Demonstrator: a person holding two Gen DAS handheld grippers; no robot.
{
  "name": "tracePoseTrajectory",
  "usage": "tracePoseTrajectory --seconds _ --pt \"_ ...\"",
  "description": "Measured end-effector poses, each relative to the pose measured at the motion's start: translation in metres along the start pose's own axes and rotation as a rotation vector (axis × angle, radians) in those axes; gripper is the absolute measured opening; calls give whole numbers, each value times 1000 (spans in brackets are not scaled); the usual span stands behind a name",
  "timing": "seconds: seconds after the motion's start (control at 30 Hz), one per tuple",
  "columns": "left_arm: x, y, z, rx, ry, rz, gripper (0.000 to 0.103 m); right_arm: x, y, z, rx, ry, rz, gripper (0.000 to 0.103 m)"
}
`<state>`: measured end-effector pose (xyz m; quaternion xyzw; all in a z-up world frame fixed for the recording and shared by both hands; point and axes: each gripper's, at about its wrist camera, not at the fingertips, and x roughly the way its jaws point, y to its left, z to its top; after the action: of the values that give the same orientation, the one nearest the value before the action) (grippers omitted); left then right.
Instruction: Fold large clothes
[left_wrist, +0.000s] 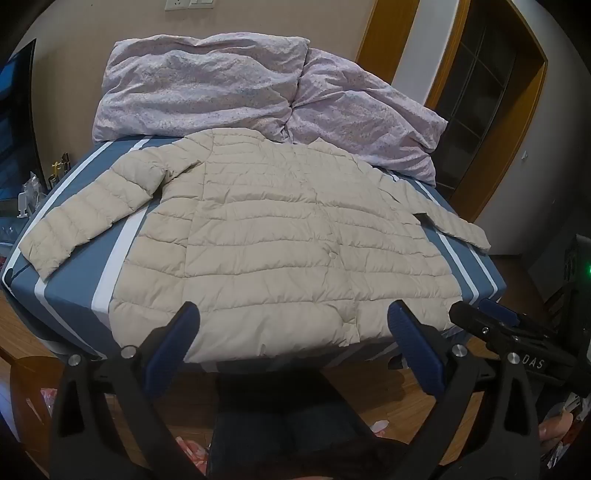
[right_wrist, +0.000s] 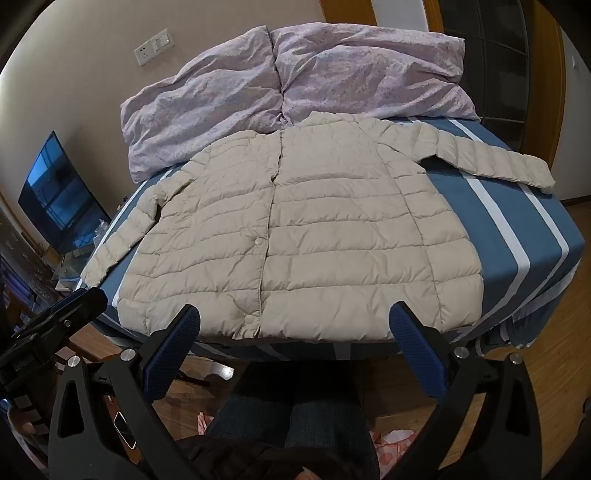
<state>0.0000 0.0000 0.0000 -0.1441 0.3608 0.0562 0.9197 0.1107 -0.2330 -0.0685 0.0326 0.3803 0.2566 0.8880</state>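
Note:
A beige quilted puffer jacket (left_wrist: 280, 236) lies flat and front up on the blue bed (left_wrist: 62, 295), both sleeves spread out to the sides. It also shows in the right wrist view (right_wrist: 303, 236). My left gripper (left_wrist: 291, 317) is open and empty, held just short of the jacket's hem at the bed's near edge. My right gripper (right_wrist: 293, 321) is open and empty too, just short of the hem. The right gripper's tool also shows at the right of the left wrist view (left_wrist: 517, 339).
A crumpled lilac duvet (left_wrist: 229, 85) is piled at the bed's far end against the wall. The bed sheet has white stripes (right_wrist: 517, 236). A dark screen (right_wrist: 59, 192) stands at the left. A wooden door frame (left_wrist: 461, 66) is at the right. The person's legs (left_wrist: 295, 424) are below.

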Motion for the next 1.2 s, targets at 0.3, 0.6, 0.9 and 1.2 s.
tracePoseTrajectory --seconds 0.3,0.6,0.9,1.2 --pt "0 0 0 -2 2 -2 101 1 -1 0 1 2 0 102" --pt "0 0 0 1 1 1 101 1 -2 -1 1 1 0 102" --pt "0 0 0 2 1 2 101 1 -2 -2 3 0 0 102" --pt "0 0 0 2 2 2 101 1 -2 -2 2 1 1 102"
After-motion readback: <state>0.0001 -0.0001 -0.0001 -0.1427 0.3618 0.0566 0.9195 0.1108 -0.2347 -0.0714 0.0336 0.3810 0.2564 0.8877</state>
